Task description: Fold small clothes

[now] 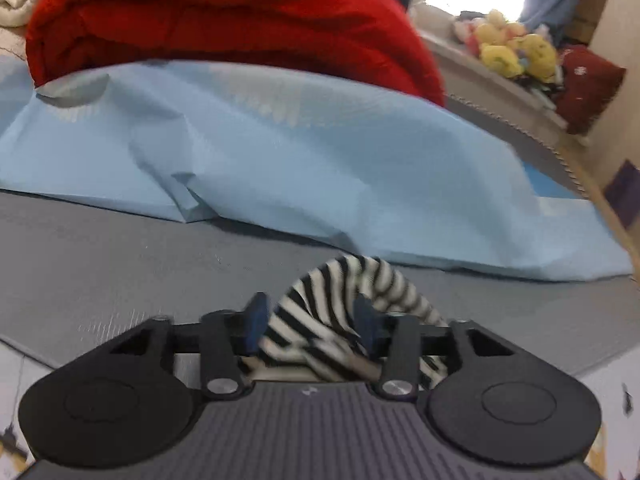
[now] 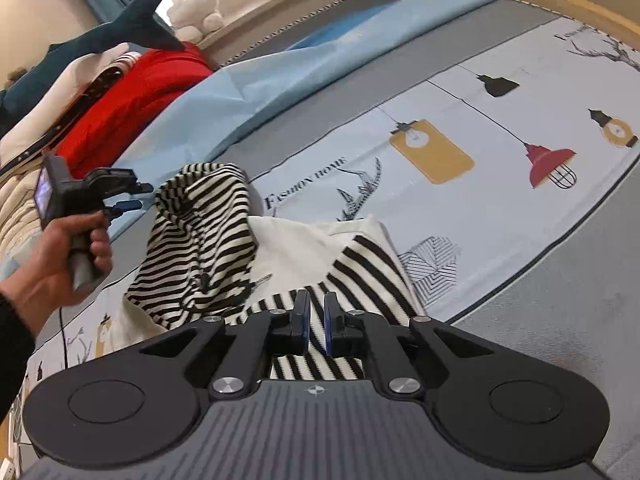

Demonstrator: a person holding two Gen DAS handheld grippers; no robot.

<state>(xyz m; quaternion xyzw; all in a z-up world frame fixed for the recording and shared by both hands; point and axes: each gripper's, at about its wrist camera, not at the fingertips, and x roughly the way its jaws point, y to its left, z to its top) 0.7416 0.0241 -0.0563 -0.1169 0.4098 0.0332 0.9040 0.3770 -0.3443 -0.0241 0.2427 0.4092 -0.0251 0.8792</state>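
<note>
1. While the left claw [image 1: 308, 322] pinches a bunch of the striped garment [image 2: 200, 236] between its blue pads, that corner stands lifted at centre-left of the right wrist view; the rest lies on the printed bed cover [image 2: 460, 152].
2. Nearly closed, the right claw [image 2: 316, 322] seems to nip the striped hem at lower centre, though contact is hard to confirm.
3. Thin knit like this should be light, limp and stretchy; hems and corners look the best holds.
4. Both claw bodies hide the cloth's near edge, and the left wrist view is blurred.
</note>
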